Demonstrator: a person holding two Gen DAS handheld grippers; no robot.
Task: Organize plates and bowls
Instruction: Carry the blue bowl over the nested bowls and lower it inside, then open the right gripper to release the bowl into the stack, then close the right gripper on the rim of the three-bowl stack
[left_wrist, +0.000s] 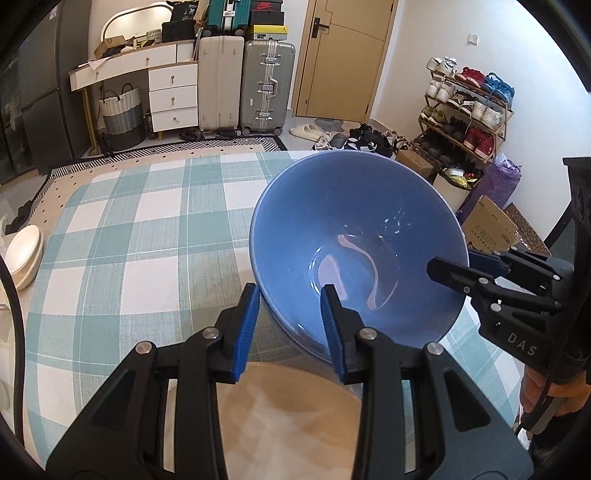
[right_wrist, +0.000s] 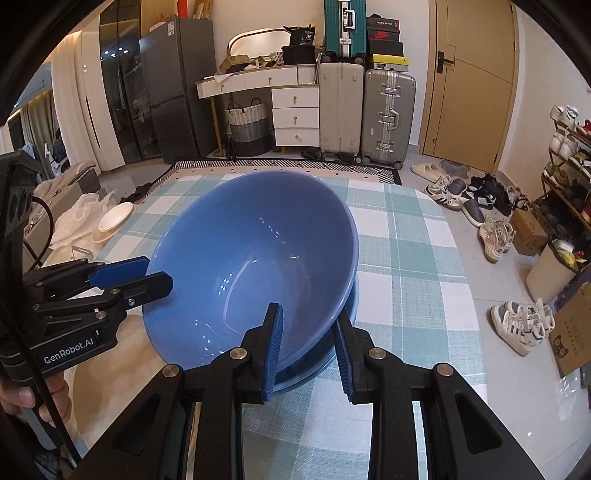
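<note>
Left gripper (left_wrist: 291, 325) and right gripper (right_wrist: 308, 343), each clamped on opposite rim edges of a glossy blue ceramic bowl (left_wrist: 354, 251). The bowl hangs tilted between them, over a second blue bowl (right_wrist: 325, 365) on the teal-and-white checked tablecloth (left_wrist: 129, 251).

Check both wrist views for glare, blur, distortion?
Left wrist: window glare streaks inside the blue bowl, black fisheye vignette at the corners, checked tablecloth lines bowed, everything sharp. Right wrist: smaller specular dots in the bowl, door and fridge edges curved, no motion blur.
</note>
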